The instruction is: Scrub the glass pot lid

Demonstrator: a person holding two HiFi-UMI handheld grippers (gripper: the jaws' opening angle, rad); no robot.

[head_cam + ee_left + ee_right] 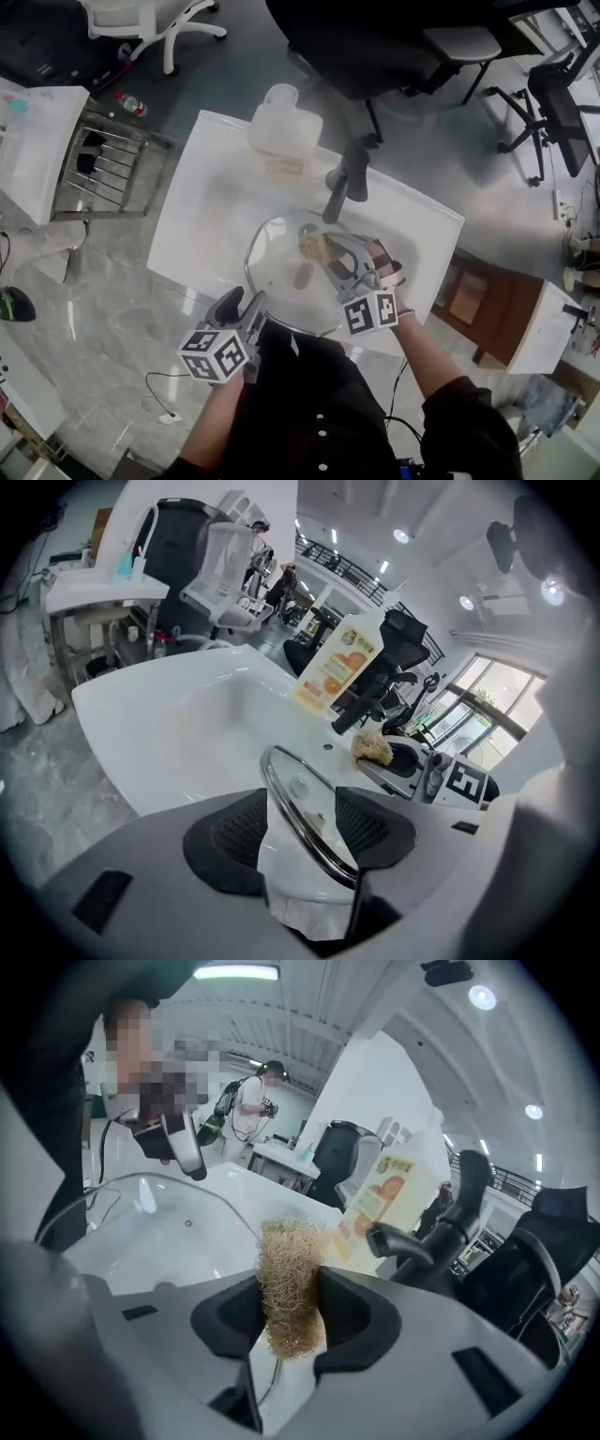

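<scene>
Glass pot lid [277, 267]: a round pane of clear glass with a bright metal rim and a small knob [303, 275] at the centre. It is set in the white sink basin [202, 216], close to the near edge.
Left gripper [246, 305]: the fingers [234, 832] are held apart. The lid's near rim is seen running between the black ribbed pads, with a gap on each side.
Right gripper [328, 251]: the fingers [342, 1312] are closed on a scrubber [286, 1279] that is tan, coarse and fibrous. Its tuft stands out above the pads, over the lid's far part.
Faucet [347, 178]: black and matte, mounted at the basin's back edge just beyond the lid.
Bottle [281, 127]: a translucent plastic jug with an orange label, beside the faucet.
Open room: smooth bare basin floor is seen left of the lid. The right rim is close to the right gripper.
</scene>
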